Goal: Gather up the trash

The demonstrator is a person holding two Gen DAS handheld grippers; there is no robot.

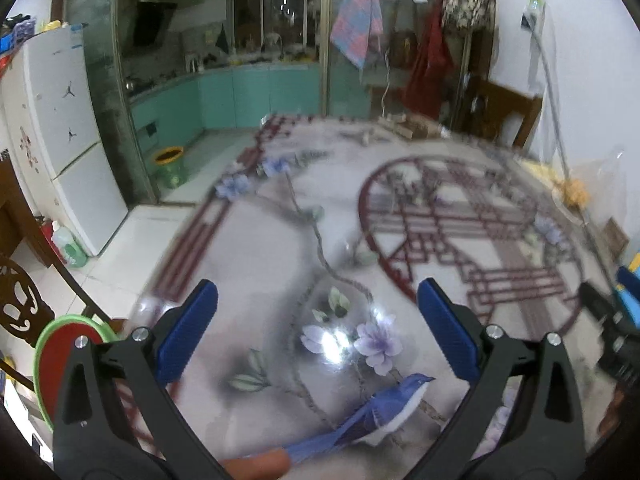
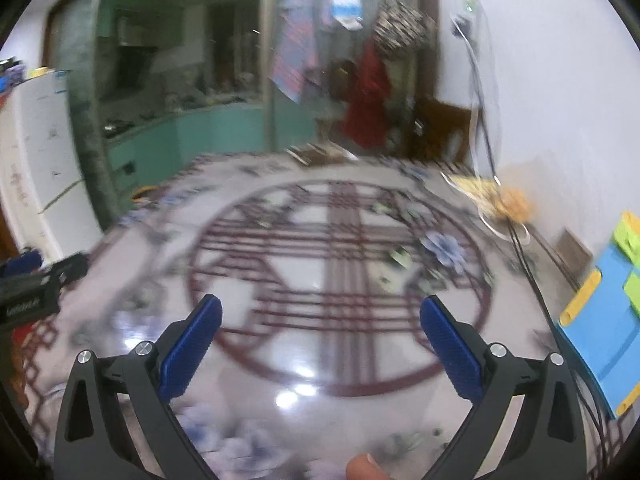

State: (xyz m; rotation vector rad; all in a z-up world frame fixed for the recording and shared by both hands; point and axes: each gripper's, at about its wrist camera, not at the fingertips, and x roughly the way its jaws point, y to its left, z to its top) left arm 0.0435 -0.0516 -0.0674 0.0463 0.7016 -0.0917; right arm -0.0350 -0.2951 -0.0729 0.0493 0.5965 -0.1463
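Left wrist: glossy floral tablecloth [image 1: 280,264] — ribbed blue claw [image 1: 318,288] agape.

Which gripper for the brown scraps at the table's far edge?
Right, probably: brown scraps lie almost straight ahead of the open right gripper, but off to the right of the open left gripper.

Glossy printed tablecloth [image 1: 280,264], ribbed blue claw pads [image 1: 188,332], wooden chair [image 1: 504,116]

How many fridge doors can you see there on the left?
2: the upper door and the lower door of the white fridge standing left of the table. Its far side is hidden.
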